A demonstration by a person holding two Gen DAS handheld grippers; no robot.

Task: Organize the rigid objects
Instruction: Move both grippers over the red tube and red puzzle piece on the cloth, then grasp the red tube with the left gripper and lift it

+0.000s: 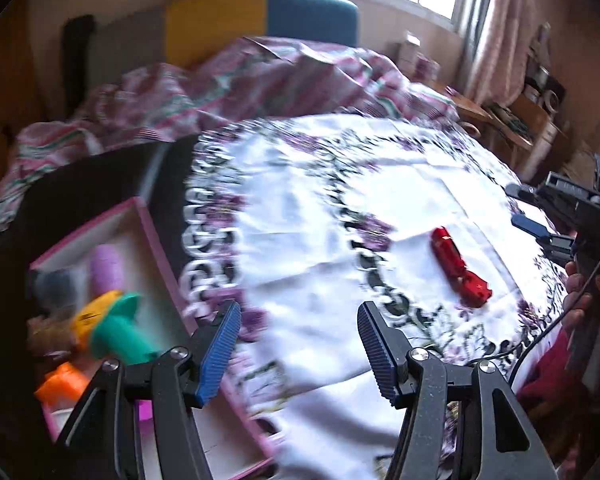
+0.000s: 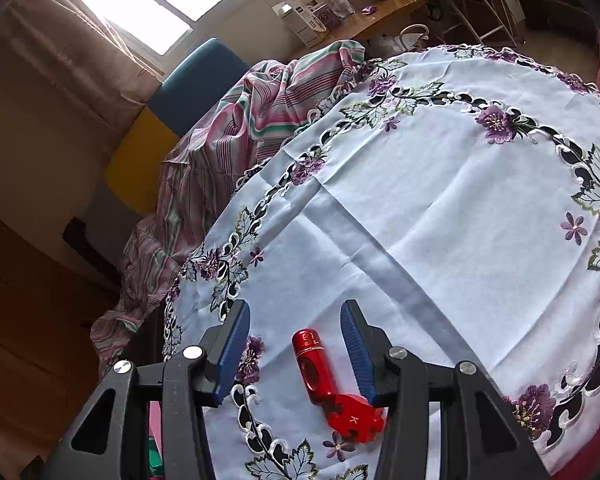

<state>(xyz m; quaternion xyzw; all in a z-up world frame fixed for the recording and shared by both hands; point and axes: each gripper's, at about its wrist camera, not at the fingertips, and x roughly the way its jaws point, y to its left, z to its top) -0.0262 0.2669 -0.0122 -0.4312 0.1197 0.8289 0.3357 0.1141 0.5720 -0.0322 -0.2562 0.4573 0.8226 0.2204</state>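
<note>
A red metal tool [image 1: 460, 269] with a round barrel and a notched flat head lies on the white embroidered tablecloth [image 1: 320, 208]. In the right wrist view this red tool [image 2: 320, 376] lies between the blue pads of my right gripper [image 2: 296, 320], which stands open around it, the pads not pressing it. My left gripper [image 1: 298, 320] hangs open and empty over the cloth's left part. Beside it stands a pink-rimmed box [image 1: 148, 232] holding a green and yellow toy [image 1: 116, 328], a lilac cylinder [image 1: 106, 268] and an orange piece [image 1: 62, 386]. The right gripper [image 1: 540, 228] shows at the far right edge of the left wrist view.
A striped pink bedsheet [image 1: 220, 88] is bunched behind the cloth, with yellow and blue cushions [image 1: 260, 20] beyond. A wooden desk with boxes [image 2: 340, 20] stands by the window. A hand [image 1: 580, 292] and a black cable [image 1: 548, 332] are at the right.
</note>
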